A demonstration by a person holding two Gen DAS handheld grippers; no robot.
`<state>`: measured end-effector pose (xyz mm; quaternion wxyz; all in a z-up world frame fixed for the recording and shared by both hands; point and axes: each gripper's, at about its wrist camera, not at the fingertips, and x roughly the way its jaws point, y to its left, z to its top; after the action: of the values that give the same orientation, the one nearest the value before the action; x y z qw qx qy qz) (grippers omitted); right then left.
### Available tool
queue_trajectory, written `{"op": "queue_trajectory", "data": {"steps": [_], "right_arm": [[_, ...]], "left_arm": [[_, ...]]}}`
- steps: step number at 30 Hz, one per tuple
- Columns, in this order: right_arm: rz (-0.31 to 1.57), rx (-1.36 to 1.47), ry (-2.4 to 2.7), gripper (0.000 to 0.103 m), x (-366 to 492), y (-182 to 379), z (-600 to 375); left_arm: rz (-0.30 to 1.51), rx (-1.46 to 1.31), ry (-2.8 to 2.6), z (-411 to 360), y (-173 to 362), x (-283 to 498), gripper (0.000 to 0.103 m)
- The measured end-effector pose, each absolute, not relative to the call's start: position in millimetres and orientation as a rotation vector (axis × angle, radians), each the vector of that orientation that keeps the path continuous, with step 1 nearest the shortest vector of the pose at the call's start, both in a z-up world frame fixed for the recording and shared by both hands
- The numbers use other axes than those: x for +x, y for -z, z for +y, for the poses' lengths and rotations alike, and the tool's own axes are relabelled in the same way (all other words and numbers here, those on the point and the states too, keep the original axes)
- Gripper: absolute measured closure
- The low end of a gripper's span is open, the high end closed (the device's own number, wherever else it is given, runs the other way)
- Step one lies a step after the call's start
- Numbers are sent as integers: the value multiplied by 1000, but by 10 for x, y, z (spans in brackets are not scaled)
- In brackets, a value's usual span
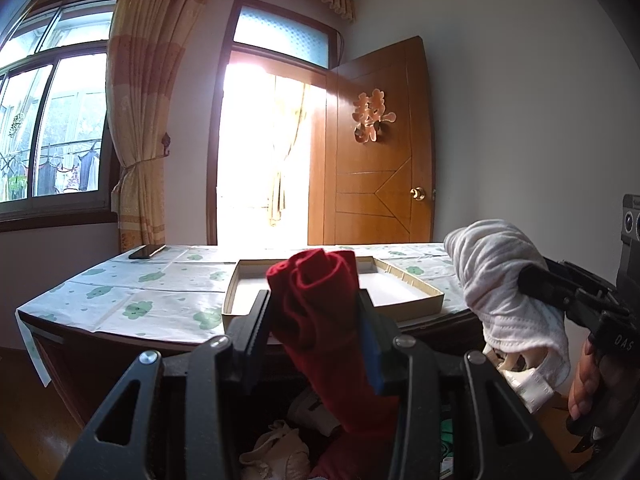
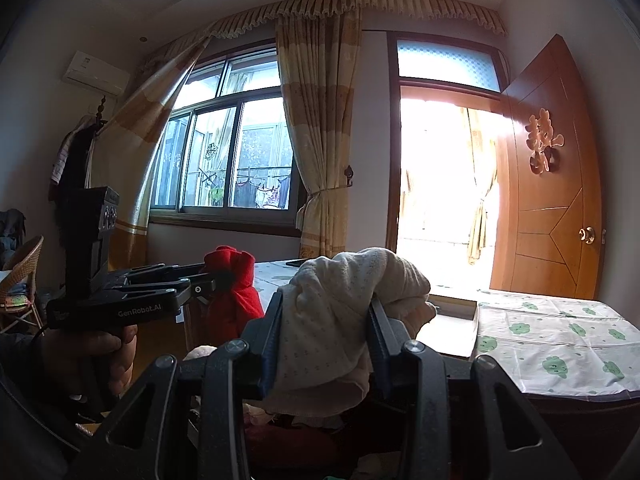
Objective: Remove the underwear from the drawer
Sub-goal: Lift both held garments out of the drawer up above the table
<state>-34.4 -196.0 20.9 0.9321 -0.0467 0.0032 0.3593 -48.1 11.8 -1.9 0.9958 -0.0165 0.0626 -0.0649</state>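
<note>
We are clamping the left gripper (image 1: 314, 312) on a bunched red underwear (image 1: 316, 296), pointing it roughly level toward the table (image 1: 132, 300) with its cloud-print cloth. Beyond it a shallow cardboard tray (image 1: 416, 300) is lying apparently empty, while below us the drawer (image 1: 280, 448) is holding pale garments. To the right, we are pinching a white underwear (image 2: 340, 304) in the right gripper (image 2: 326, 320), raised beside the tray.

A shallow box (image 1: 404, 300) sits on the cloth-covered table (image 1: 120, 300), a phone (image 1: 147, 251) at its far left corner. Behind stand the open door (image 1: 380, 160) and, leftward, the window (image 1: 52, 128).
</note>
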Motion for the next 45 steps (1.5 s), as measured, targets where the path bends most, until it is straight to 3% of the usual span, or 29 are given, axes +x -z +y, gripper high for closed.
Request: {"op": "queue_trajectory", "data": {"steps": [24, 45], "right_arm": [[-22, -119, -722, 62, -248, -275, -2009], [64, -123, -695, 62, 106, -367, -2009]], "left_arm": [[123, -34, 86, 238, -60, -392, 63], [174, -32, 146, 235, -275, -37, 63]]}}
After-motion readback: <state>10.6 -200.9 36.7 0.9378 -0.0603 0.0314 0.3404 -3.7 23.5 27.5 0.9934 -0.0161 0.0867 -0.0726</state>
